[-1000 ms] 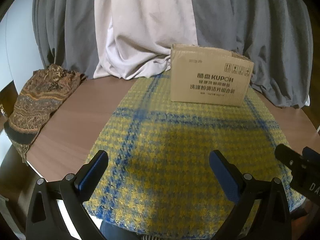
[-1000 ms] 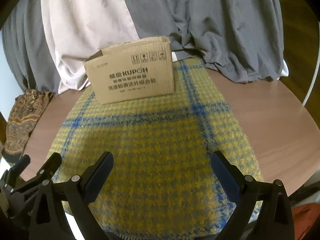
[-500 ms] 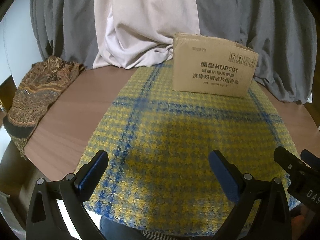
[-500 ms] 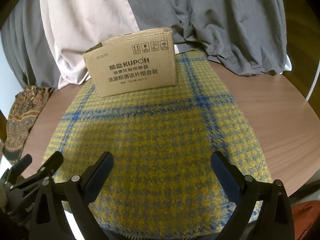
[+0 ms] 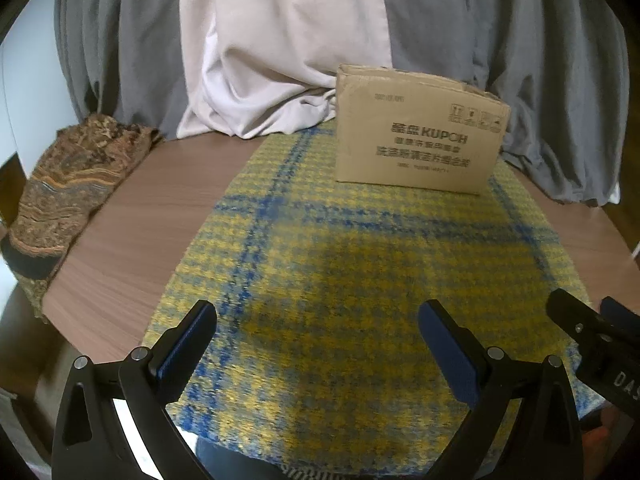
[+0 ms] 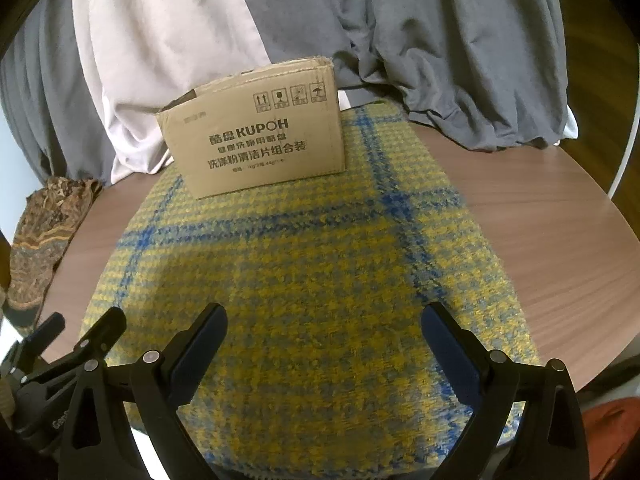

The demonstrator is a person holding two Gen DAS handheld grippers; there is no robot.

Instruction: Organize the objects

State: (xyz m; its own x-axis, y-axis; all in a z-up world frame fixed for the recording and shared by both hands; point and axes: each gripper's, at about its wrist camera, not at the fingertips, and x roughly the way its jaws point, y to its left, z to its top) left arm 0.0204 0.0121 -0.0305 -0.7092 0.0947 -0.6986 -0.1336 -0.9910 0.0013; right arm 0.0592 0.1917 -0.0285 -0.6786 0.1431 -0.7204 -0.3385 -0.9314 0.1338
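A brown cardboard box (image 5: 416,132) printed KUPOH stands upright at the far end of a yellow and blue checked cloth (image 5: 360,264) on a round wooden table (image 5: 152,216). It also shows in the right wrist view (image 6: 256,136) on the cloth (image 6: 312,288). My left gripper (image 5: 316,340) is open and empty over the cloth's near edge. My right gripper (image 6: 324,340) is open and empty beside it, also at the near edge. Each gripper shows at the rim of the other's view.
A patterned brown fabric (image 5: 68,192) hangs over the table's left edge, seen too in the right wrist view (image 6: 44,224). Grey and white curtains (image 5: 280,48) hang behind the box. Bare wood (image 6: 540,216) lies to the right of the cloth.
Both grippers have risen and moved slightly forward toward the box, which now looks a little larger. Both stay open and empty.
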